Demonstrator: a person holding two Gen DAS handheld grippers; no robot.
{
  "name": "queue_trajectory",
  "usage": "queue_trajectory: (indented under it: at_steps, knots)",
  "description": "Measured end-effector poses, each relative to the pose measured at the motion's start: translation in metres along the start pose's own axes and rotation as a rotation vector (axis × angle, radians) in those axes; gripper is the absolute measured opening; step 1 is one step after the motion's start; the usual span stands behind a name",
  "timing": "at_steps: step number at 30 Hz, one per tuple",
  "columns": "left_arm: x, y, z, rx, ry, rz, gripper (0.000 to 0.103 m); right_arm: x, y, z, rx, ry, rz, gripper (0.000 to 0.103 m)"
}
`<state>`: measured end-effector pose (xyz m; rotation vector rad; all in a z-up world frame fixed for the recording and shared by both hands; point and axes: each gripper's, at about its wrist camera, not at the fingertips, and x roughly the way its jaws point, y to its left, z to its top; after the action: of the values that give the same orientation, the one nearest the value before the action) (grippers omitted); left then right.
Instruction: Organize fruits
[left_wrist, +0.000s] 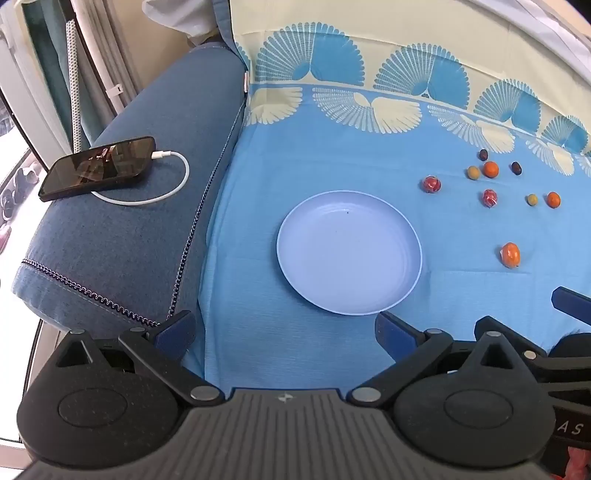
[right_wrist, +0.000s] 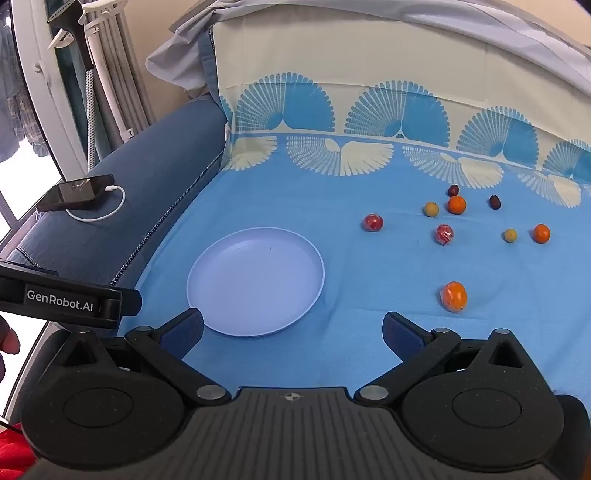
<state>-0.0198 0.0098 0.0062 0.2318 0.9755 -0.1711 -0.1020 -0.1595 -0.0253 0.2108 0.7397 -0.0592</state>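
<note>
Left wrist view showed the left gripper (left_wrist: 284, 332) with its blue-padded jaws spread wide and nothing between them, hanging over the blue cloth (left_wrist: 258, 258) just short of the near rim of the pale plate (left_wrist: 295, 258). The plate lay flat on the cloth with nothing in it. At the right edge of that view a blue finger of the right gripper (left_wrist: 569, 301) poked in.

From the right wrist camera, the right gripper (right_wrist: 293, 332) likewise stood fully apart and held nothing; its left pad sat close to the plate's near rim, though whether it touched could not be told. Part of the left gripper's body, lettered GenRobot.AI, crossed the left side of this view.

The fruits were scattered on the cloth to the right of the plate and apart from it. Nearest lay a wrapped orange fruit (right_wrist: 453, 295). Farther back were two red wrapped fruits (right_wrist: 372, 222), two round oranges (right_wrist: 457, 204), two small yellow-green fruits (right_wrist: 431, 209) and two dark ones (right_wrist: 453, 190), none touching the plate.

Left of the cloth ran a blue sofa arm (left_wrist: 147, 221), and on it rested a phone (left_wrist: 98, 168) plugged into a white cable (left_wrist: 177, 177).
</note>
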Motion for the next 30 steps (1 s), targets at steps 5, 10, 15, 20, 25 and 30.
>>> queue_trajectory:
  at_steps: [5, 10, 15, 20, 25, 30]
  knots:
    - [0.0016, 0.0007, -0.0003, 0.002, 0.003, -0.001, 0.103, 0.0034, 0.0006, -0.0030, 0.005, 0.007, 0.002, 0.103]
    - [0.0031, 0.0007, -0.0025, 0.002, 0.005, 0.000, 0.103, 0.0031, -0.0011, -0.0051, 0.011, 0.014, 0.011, 0.103]
    - [0.0047, 0.0001, -0.0026, 0.005, 0.010, 0.005, 0.103, 0.0049, -0.0005, -0.0051, 0.016, 0.012, 0.006, 0.103]
    - [0.0046, -0.0009, -0.0021, 0.009, 0.008, 0.007, 0.103, 0.0050, 0.0000, -0.0054, 0.006, 0.001, 0.001, 0.103]
    - [0.0052, -0.0016, -0.0021, 0.010, 0.010, 0.007, 0.103, 0.0050, -0.0004, -0.0054, 0.005, 0.001, 0.000, 0.103]
    - [0.0059, -0.0016, -0.0024, 0.012, 0.013, 0.008, 0.103, 0.0059, -0.0001, -0.0063, 0.012, 0.013, 0.007, 0.103]
